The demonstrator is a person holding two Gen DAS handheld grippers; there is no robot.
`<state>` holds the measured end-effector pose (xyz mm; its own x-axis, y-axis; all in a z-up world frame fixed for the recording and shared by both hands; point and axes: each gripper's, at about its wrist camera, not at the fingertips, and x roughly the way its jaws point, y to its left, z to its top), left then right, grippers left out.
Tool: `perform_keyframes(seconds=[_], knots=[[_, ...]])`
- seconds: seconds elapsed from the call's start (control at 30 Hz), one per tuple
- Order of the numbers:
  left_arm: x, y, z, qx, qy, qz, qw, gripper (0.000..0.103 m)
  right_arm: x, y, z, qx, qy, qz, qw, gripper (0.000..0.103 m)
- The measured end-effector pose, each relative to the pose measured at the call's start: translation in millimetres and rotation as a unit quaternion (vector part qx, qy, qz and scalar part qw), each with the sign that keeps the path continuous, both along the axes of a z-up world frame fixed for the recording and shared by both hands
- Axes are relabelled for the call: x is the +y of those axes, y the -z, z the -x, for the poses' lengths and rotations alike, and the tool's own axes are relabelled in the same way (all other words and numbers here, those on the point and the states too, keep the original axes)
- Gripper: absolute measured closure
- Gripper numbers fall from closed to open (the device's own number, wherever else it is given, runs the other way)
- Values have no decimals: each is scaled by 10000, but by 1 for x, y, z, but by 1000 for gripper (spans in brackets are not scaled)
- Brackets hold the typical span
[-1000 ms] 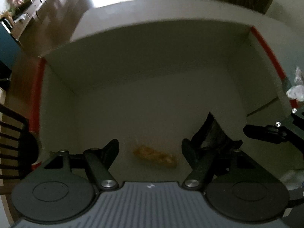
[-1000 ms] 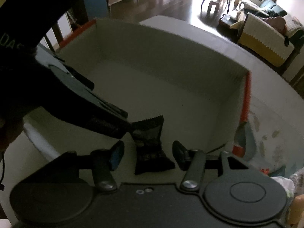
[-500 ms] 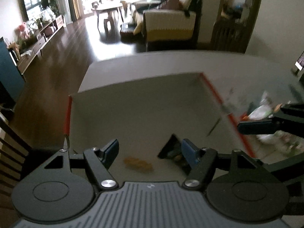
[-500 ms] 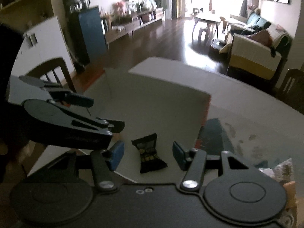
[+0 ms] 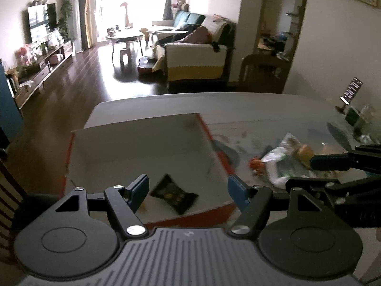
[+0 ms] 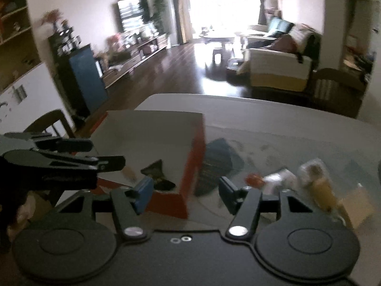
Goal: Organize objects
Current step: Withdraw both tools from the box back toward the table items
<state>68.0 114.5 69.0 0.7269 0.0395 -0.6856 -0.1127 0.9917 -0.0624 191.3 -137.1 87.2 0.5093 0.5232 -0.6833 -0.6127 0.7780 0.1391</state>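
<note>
A shallow cardboard box point(image 5: 133, 152) with red edges sits on the table; the right wrist view shows its red side wall point(image 6: 193, 166). Inside lies a black snack packet point(image 5: 175, 194) point(image 6: 158, 175), and a small tan snack peeks out beside it point(image 6: 129, 175). My left gripper point(image 5: 188, 190) hangs open above the box's near edge, holding nothing. My right gripper point(image 6: 185, 195) is open too, over the box's right corner. To the right of the box lie loose items: a white wrapper point(image 5: 282, 159), a small orange piece point(image 6: 253, 180) and a tan-filled clear bag point(image 6: 319, 186).
A dark flat packet point(image 6: 216, 164) lies against the box's right wall. A phone on a stand point(image 5: 351, 93) and small glass items point(image 5: 359, 119) are at the table's far right. Chairs point(image 6: 47, 124) stand around the table, with a living room beyond.
Both grippers have pulled up and back out of the box. The black packet, earlier between the left gripper's fingers, now lies on the box floor. The right gripper has swung rightward.
</note>
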Motion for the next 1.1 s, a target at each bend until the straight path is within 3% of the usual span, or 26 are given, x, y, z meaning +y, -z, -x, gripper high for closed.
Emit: perform_keyframes(seconds=[0.4,0.57,0.67,1.1], knots=[[-83,7,0,5,440,134,9989,31,-98,7,19,-136,709,-84,9974,37],[-115,11,-9,-16,527,165,9985,31,-139,7,9,-140,929,-106,9955,34],[-133,12,-17,-52,517,198,9985,22,-164,10,3,-209,975,-106,9950,30],[-206,42,-56,209,511,219,9982,22,-249,41,-47,-6,1010,-209,9947,20]])
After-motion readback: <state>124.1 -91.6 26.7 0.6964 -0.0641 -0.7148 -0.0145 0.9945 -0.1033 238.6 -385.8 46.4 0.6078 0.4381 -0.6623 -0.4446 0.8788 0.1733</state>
